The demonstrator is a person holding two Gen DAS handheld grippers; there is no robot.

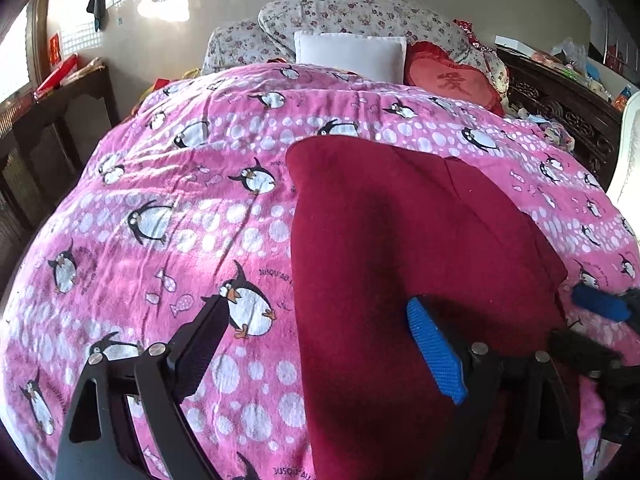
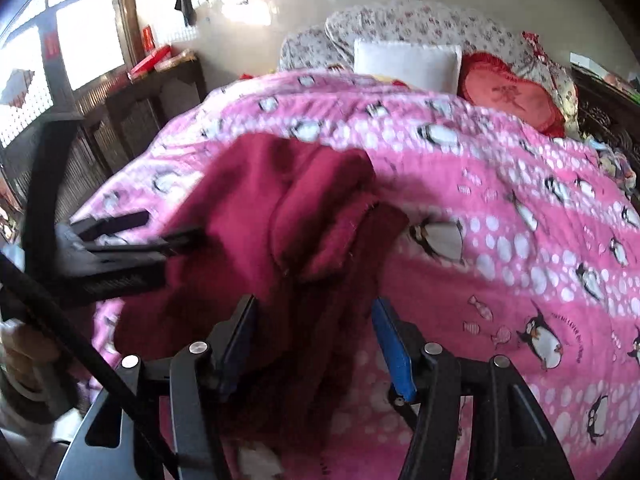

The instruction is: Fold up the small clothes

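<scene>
Currently, findings per item:

Garment: dark red garment (image 1: 400, 240) is lying on the pink penguin blanket (image 1: 160, 208), right of centre in the left wrist view, partly folded w/ one layer overlapping another along a slanting edge. In the right wrist view the same cloth (image 2: 280, 216) is showing bunched, w/ a folded flap sitting on top; pic is blurred, so seams are not reading clearly.

Left gripper: left gripper (image 1: 316, 344) is standing wide open over the near part of the garment. Blue-padded finger (image 1: 436, 352) is hanging above the red cloth; the other, dark finger (image 1: 200, 344) is sitting over the blanket just beside the cloth's left edge. Nothing is being pinched. Seen also from the right wrist cam, at the garment's left side (image 2: 132, 240).

Right gripper: right gripper (image 2: 316, 344) is standing w/ jaws apart, red cloth lying between and below them. Pads are not pressing on it as far as the pic is showing. One blue pad is also peeking in at the right edge of the left wrist view (image 1: 600, 304), just off the garment's right border.

Person: a hand (image 2: 24, 364) is showing at lower left of the right wrist view, blurred.

Surroundings: white pillow (image 1: 350, 56), red heart cushion (image 1: 452, 80) and floral bedding (image 1: 352, 16) are sitting at the far end of the bed. Dark wood furniture (image 1: 568, 108) is flanking the right side, cluttered on top; items not identifiable.
</scene>
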